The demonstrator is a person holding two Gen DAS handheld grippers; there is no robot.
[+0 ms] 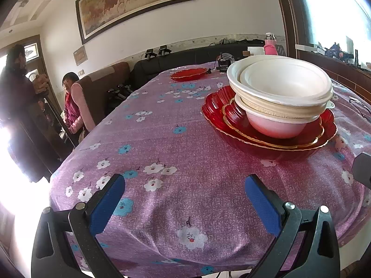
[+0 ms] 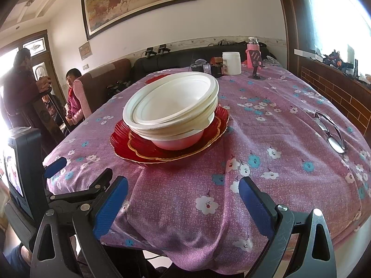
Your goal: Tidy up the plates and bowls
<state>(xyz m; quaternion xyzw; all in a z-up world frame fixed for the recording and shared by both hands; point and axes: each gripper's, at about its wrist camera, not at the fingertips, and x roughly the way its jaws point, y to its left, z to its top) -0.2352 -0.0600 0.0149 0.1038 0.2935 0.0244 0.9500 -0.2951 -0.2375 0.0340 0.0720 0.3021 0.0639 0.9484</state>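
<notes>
- Left gripper (image 1: 184,193): hovering low at the near edge of the table, its blue-padded fingers (image 1: 106,205) spread wide and gripping nothing; only cloth is showing between them.
- Right gripper (image 2: 183,195): also hanging at the near edge, fingers (image 2: 256,206) standing wide apart and empty. The left gripper's body, with a small lit screen, is showing at the left side of the right wrist view.
- Bowls (image 1: 281,85): white, nesting in a stack, sitting upright on the plates. The top ones are leaning slightly, with rims not lining up. The exact count is hard to tell.
- Plates (image 1: 273,139): two red scalloped ones with gold rims, the smaller lying inside the larger, resting on the cloth ahead of both grippers, well apart from the fingers.
- Third plate (image 1: 189,74): red, lying alone far back on the table, well apart from the stack.
- Tablecloth (image 2: 266,139): purple with white and blue flowers, covering the table and draping over the near edge.
- Glasses (image 2: 330,131): lying folded on the cloth to the right of the stack.
- Tub (image 2: 231,63): white, standing at the far end beside a pink bottle (image 2: 252,52) and some dark clutter.
- Painting (image 2: 139,2): hanging framed on the far wall.
- Two people: one seated (image 2: 75,97) at the left, one standing (image 2: 19,88) nearer the door.
</notes>
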